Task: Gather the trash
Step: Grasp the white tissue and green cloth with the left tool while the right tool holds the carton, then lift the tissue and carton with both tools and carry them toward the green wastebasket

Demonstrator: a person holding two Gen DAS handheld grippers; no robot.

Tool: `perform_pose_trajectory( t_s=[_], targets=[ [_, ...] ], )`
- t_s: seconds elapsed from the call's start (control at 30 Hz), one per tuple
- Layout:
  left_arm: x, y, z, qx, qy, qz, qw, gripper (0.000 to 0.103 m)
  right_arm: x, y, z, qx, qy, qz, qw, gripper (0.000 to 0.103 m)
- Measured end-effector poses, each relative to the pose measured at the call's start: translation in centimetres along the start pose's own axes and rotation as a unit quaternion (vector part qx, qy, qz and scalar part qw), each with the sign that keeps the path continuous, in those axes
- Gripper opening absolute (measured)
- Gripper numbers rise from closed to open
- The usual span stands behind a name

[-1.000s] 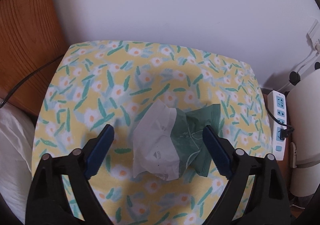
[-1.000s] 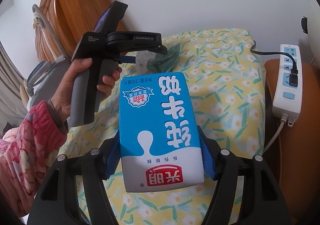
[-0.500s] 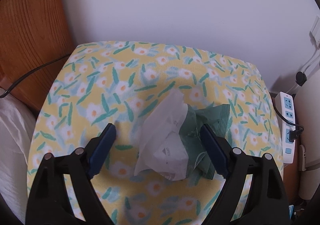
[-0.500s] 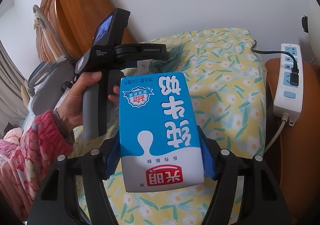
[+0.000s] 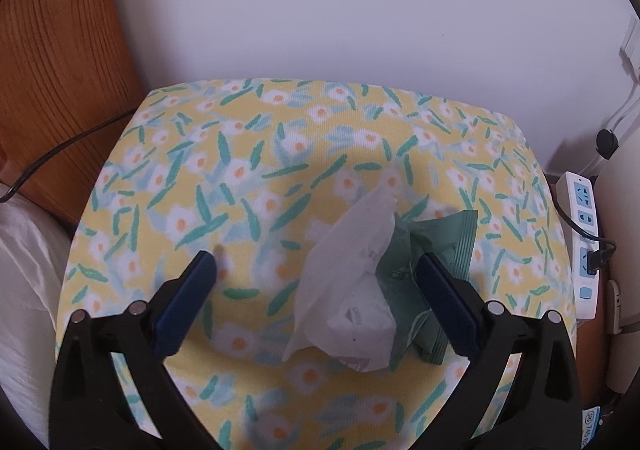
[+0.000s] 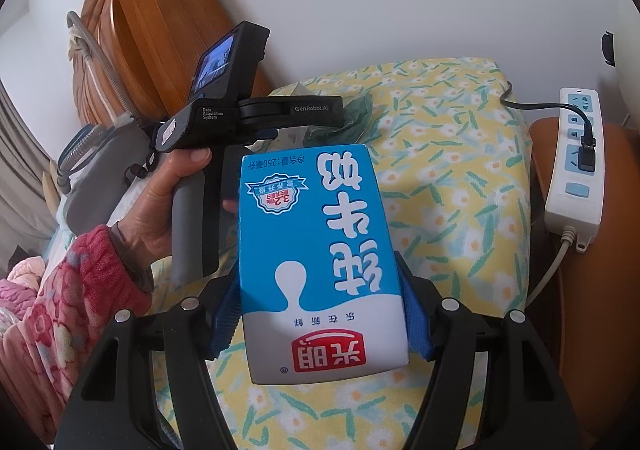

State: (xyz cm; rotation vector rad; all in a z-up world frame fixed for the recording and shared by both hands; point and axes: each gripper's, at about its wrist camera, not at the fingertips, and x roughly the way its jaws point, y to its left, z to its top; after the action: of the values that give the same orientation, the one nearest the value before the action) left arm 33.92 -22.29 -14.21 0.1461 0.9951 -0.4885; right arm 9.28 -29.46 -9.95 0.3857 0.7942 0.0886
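Wrappers (image 5: 360,290) lay on the flowered desk (image 5: 280,154), nearer your left claw's (image 5: 316,270) right finger, jaws spread wide to straddle them. Your right claw (image 6: 320,314) clenched the milk carton (image 6: 316,250), keeping it clear.

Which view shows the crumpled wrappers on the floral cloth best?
The left wrist view: the white wrapper and green wrapper lie in full sight between the open left gripper fingers. In the right wrist view, only a green edge shows behind that gripper.
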Motion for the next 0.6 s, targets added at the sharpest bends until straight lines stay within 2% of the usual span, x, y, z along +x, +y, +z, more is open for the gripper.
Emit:
perform_pose_trajectory(
  t_s=[0.27,0.33,0.4,0.43,0.47,0.6],
  targets=[
    [0.3,0.0,0.1,-0.006,-0.011,0.005,0.9999,0.093,-0.1,-0.1,0.0,0.003,0.0,-0.001,1.0,0.068],
    [0.0,-0.1,0.0,-0.005,-0.017,0.004,0.9998,0.085,-0.1,-0.2,0.1,0.005,0.0,-0.002,1.0,0.068],
    [-0.4,-0.8,-0.1,0.008,-0.02,-0.008,0.9997,0.065,-0.1,-0.3,0.1,0.008,-0.001,-0.002,1.0,0.068],
    [-0.6,-1.1,-0.1,0.015,-0.021,-0.01,0.9996,0.06,-0.1,-0.4,0.1,0.009,-0.001,-0.002,1.0,0.068],
    [-0.7,-1.6,-0.1,0.025,-0.023,-0.012,0.9994,0.05,-0.1,-0.4,0.1,0.01,-0.002,-0.001,1.0,0.068],
    [-0.9,-2.8,0.0,0.048,-0.033,0.008,0.9983,0.046,-0.1,-0.4,-0.1,0.012,-0.003,0.0,1.0,0.068]
  ],
)
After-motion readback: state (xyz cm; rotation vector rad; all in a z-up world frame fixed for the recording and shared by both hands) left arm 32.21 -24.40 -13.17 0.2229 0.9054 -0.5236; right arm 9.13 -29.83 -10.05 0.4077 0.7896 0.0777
